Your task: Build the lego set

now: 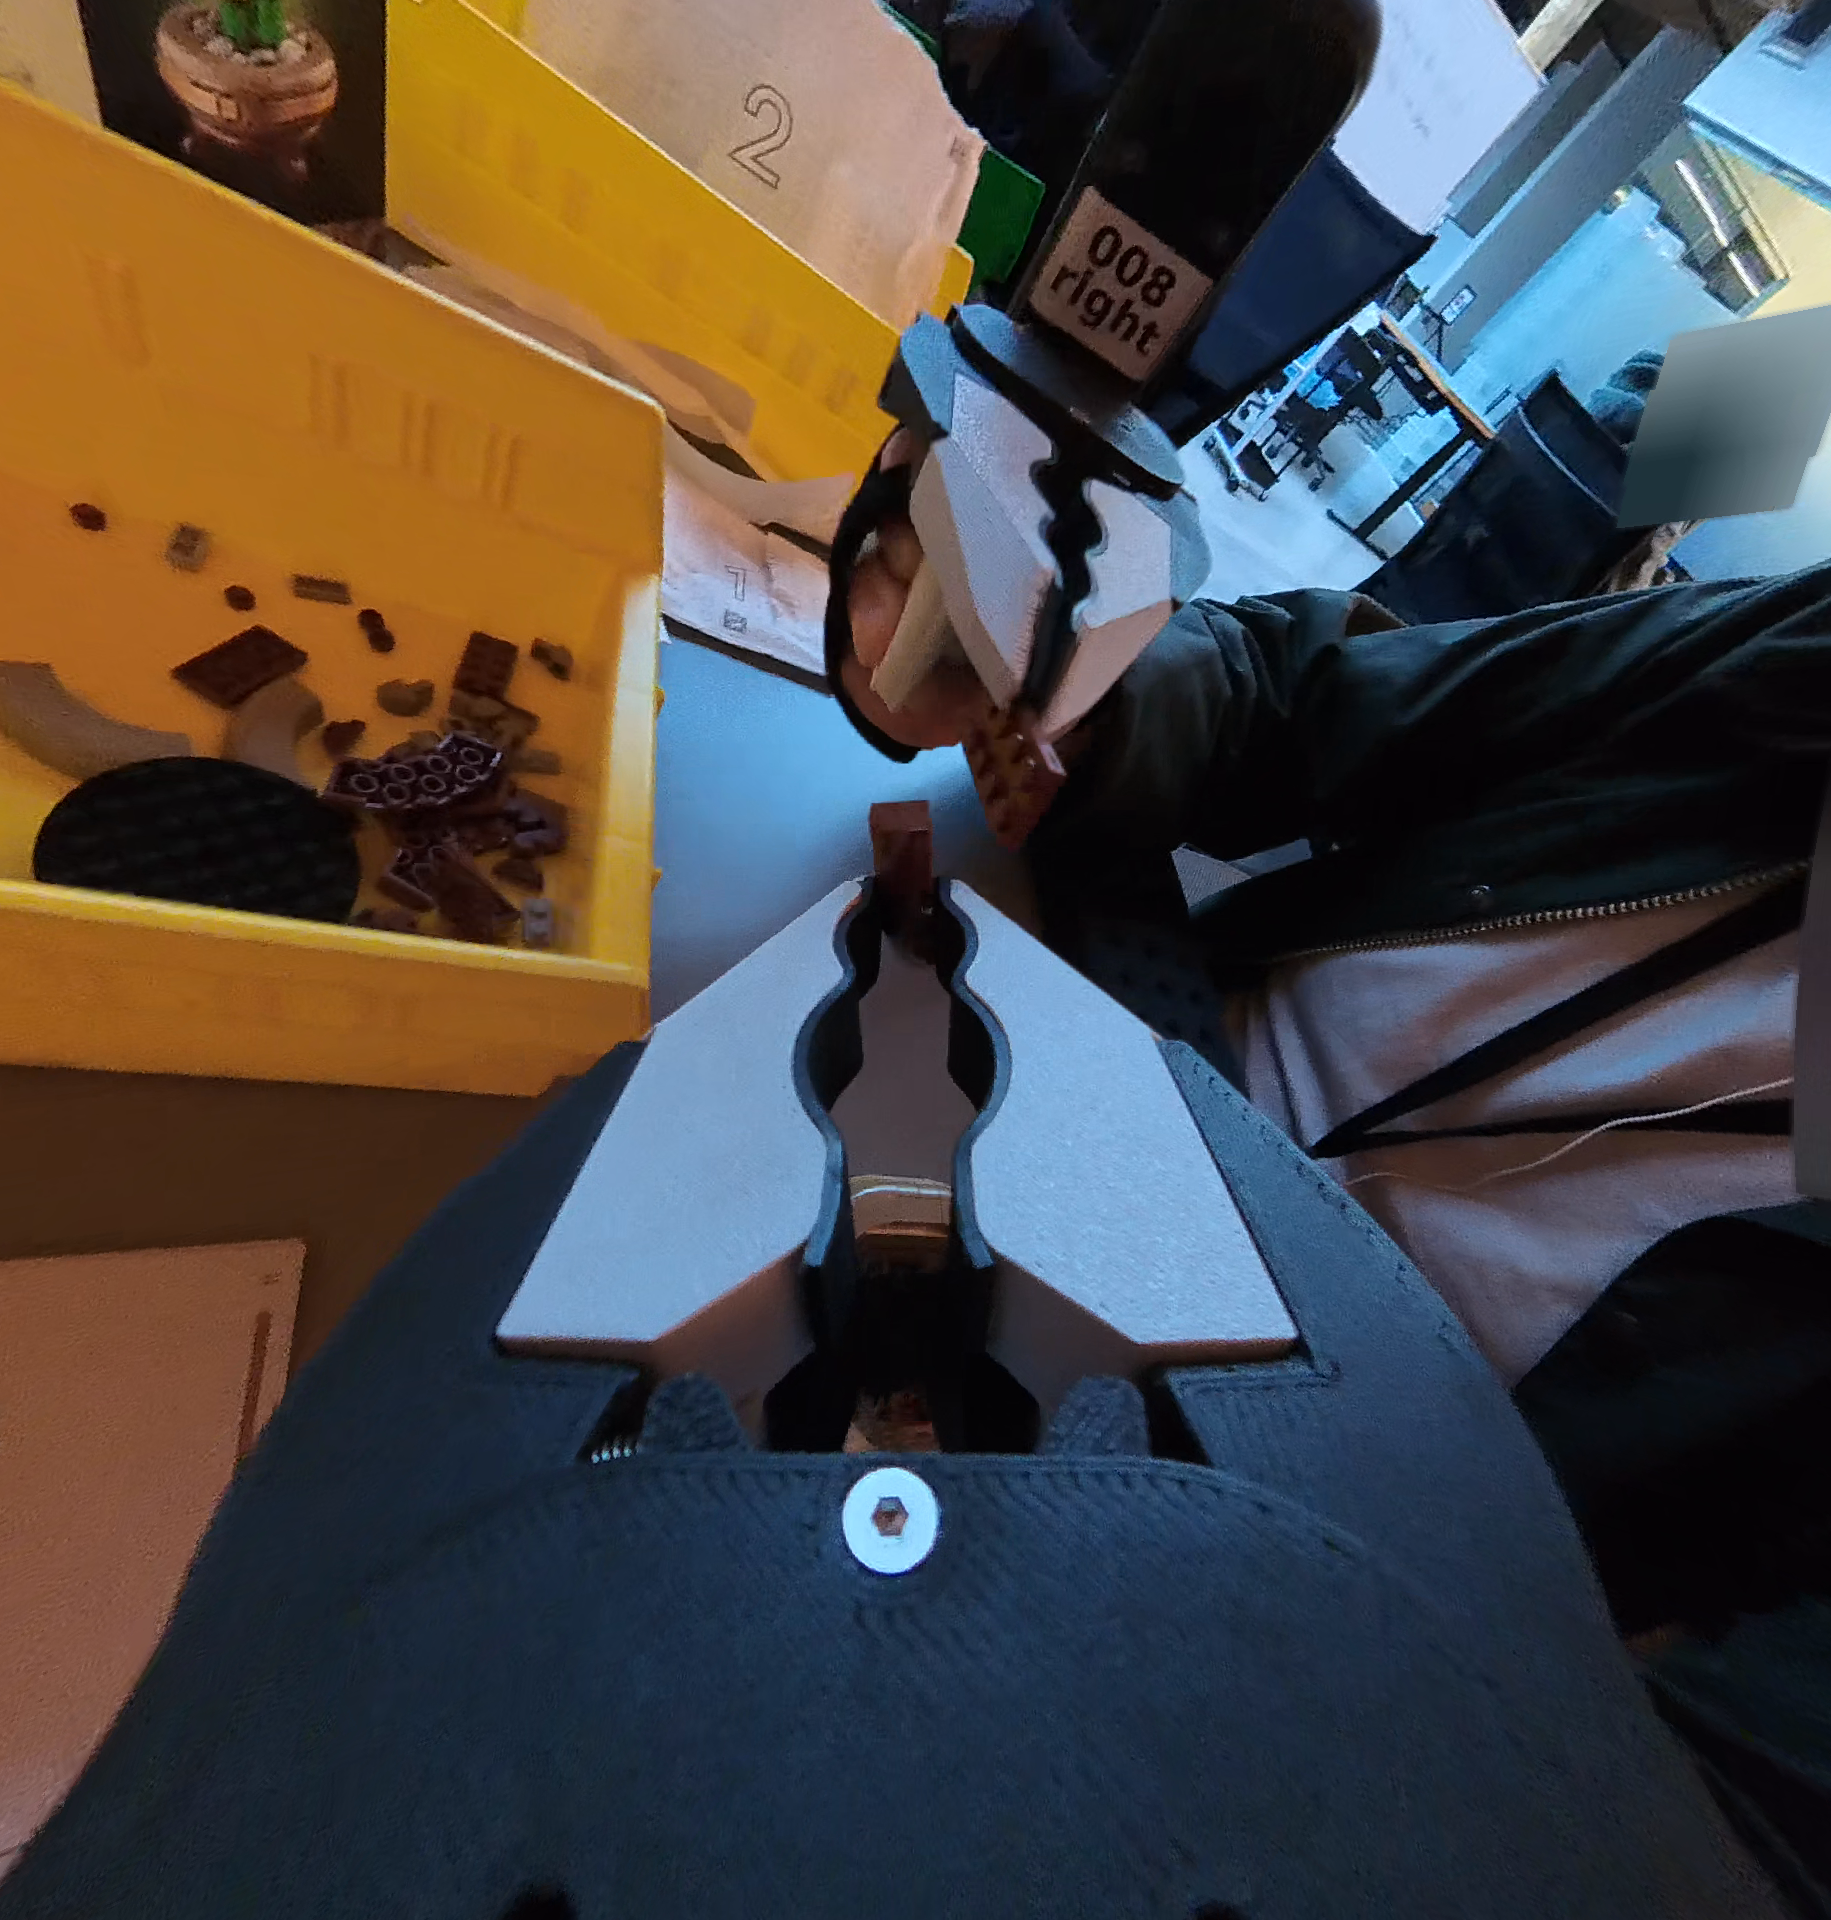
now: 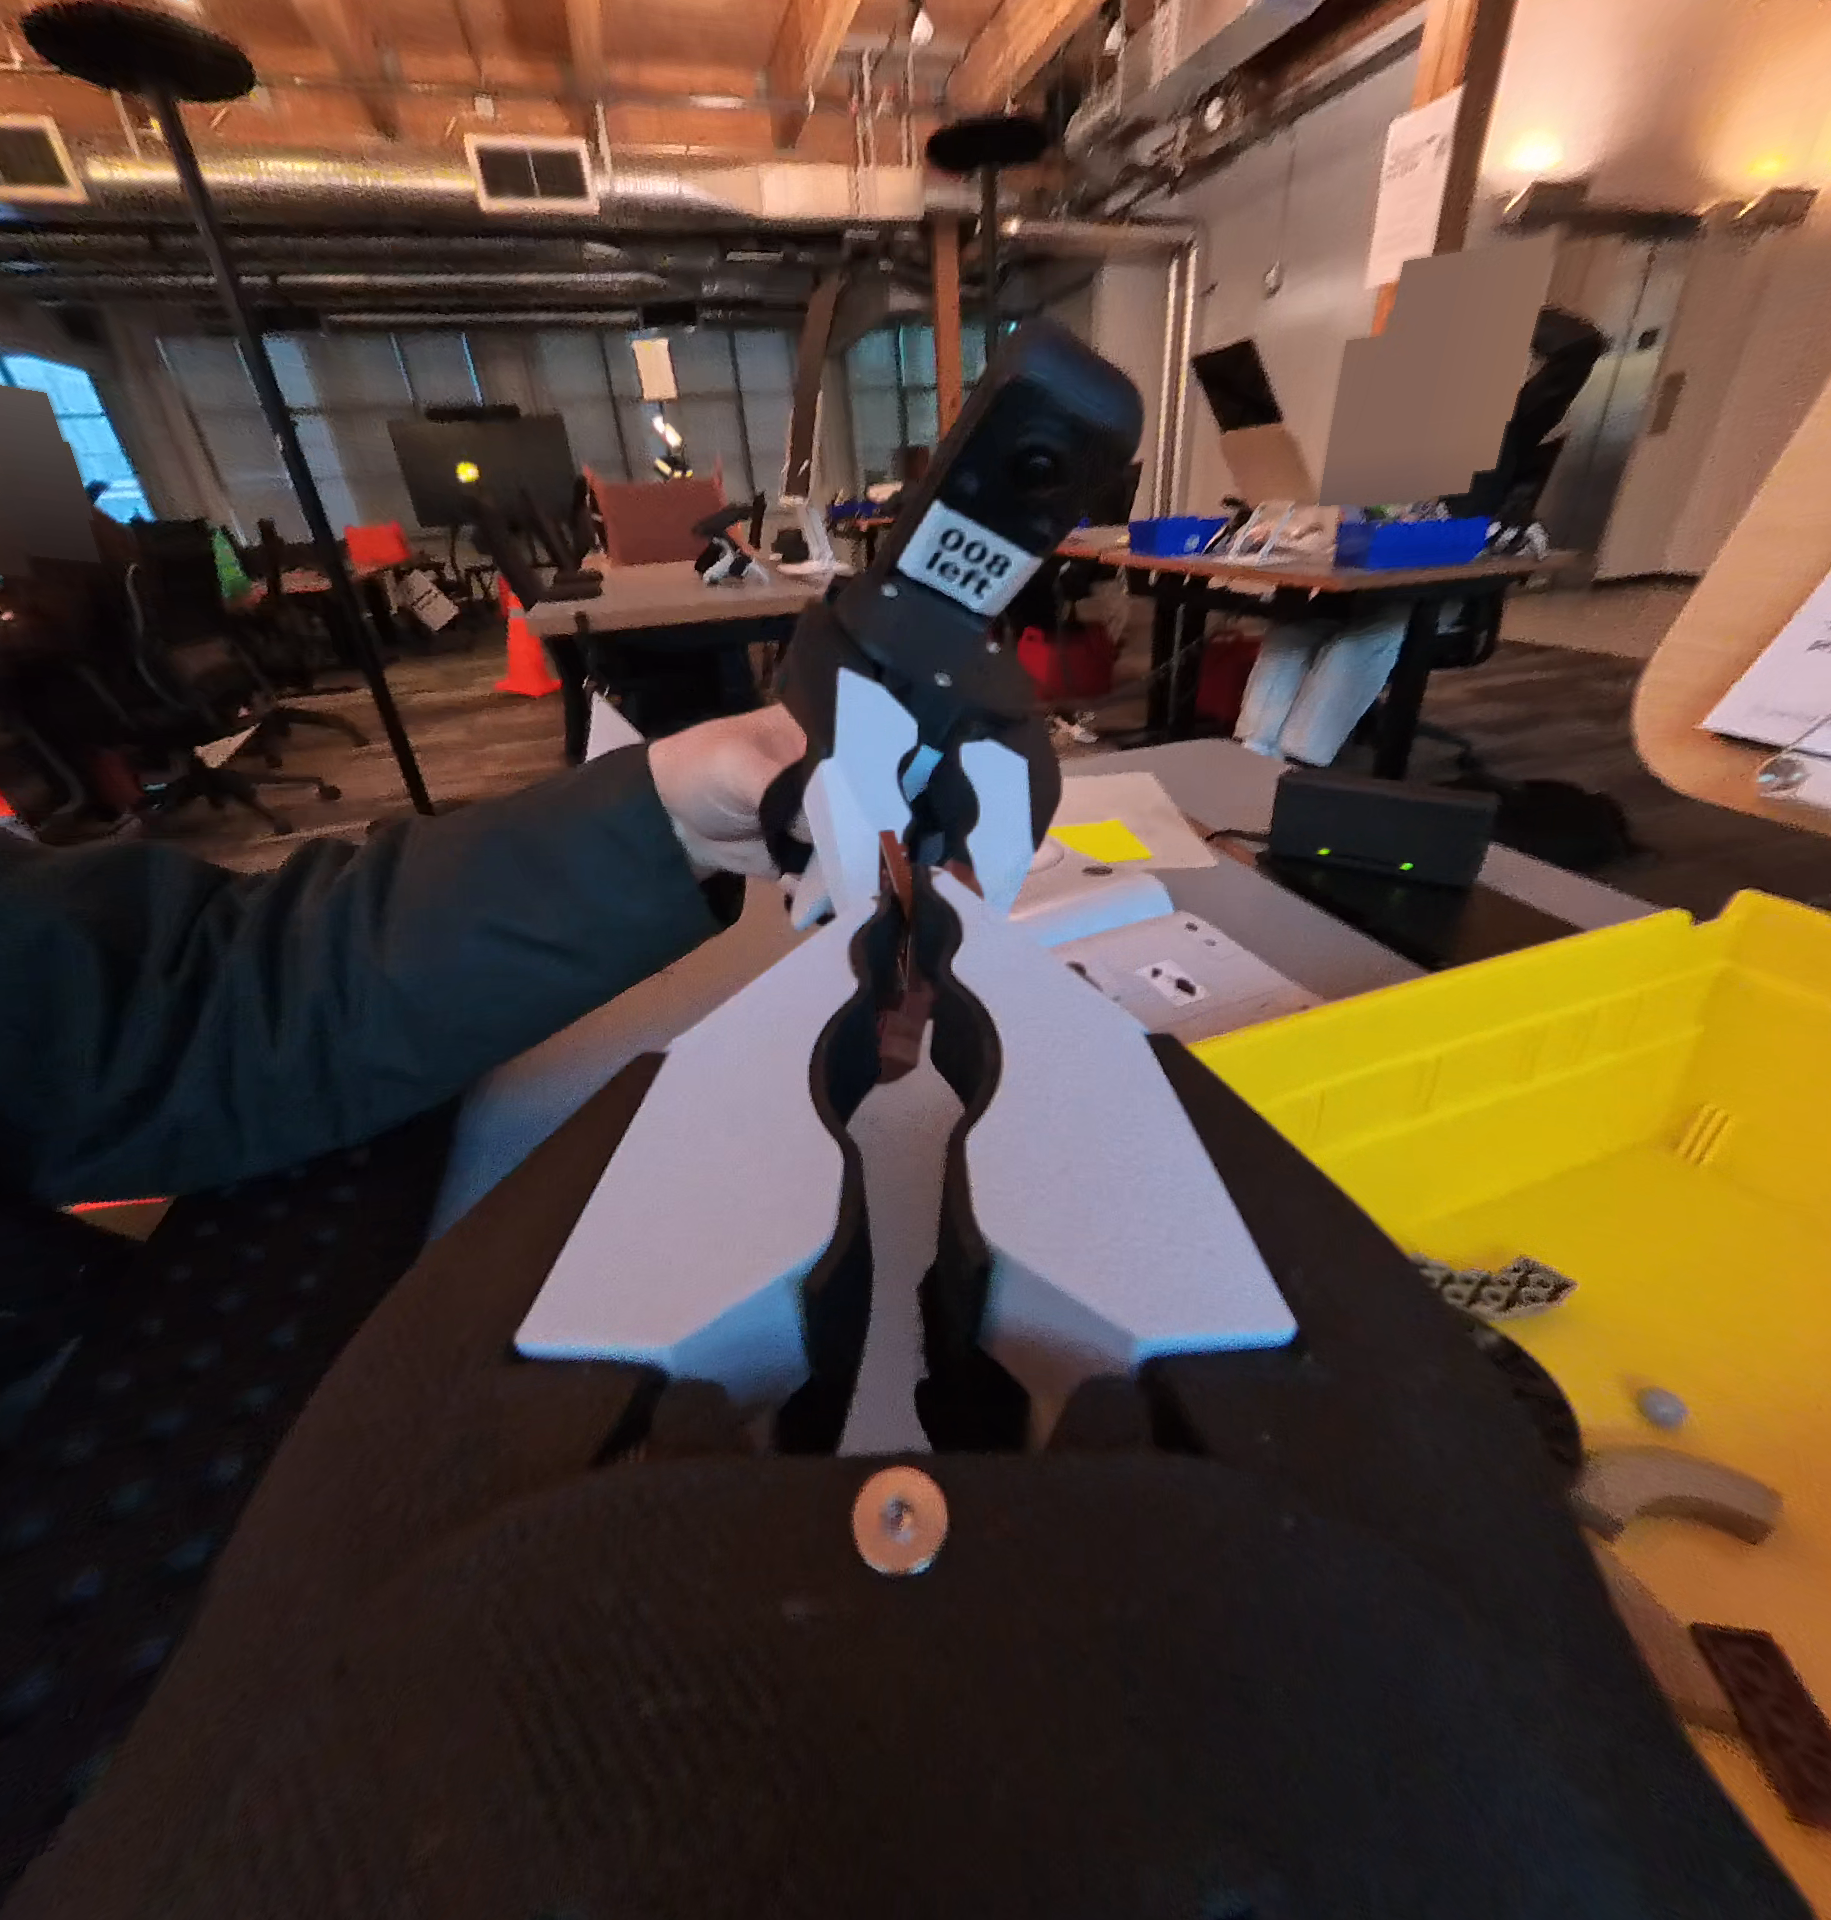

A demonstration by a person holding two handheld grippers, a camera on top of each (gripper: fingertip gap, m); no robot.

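My left gripper (image 1: pixel 903 894) is shut on a small reddish-brown brick (image 1: pixel 900 847) that sticks out past its tips. My right gripper (image 2: pixel 903 914) is shut on a reddish-brown studded plate (image 2: pixel 898 977), held edge-on in the right wrist view. In the left wrist view the right gripper (image 1: pixel 1036 717) comes in from above, with its plate (image 1: pixel 1015 774) hanging just right of and above my brick. In the right wrist view the left gripper (image 2: pixel 926 842) faces mine, tip to tip. Both are held in the air above the table.
A yellow bin (image 1: pixel 599 436) at the left holds several dark brown pieces, a black round plate (image 1: pixel 194 836) and grey curved pieces; it also shows in the right wrist view (image 2: pixel 1513 997). A second yellow bin (image 1: pixel 537 177) with paper bags stands behind. A person's dark sleeve (image 2: pixel 298 987) reaches across. Left and right tips are no more than a few centimetres apart.
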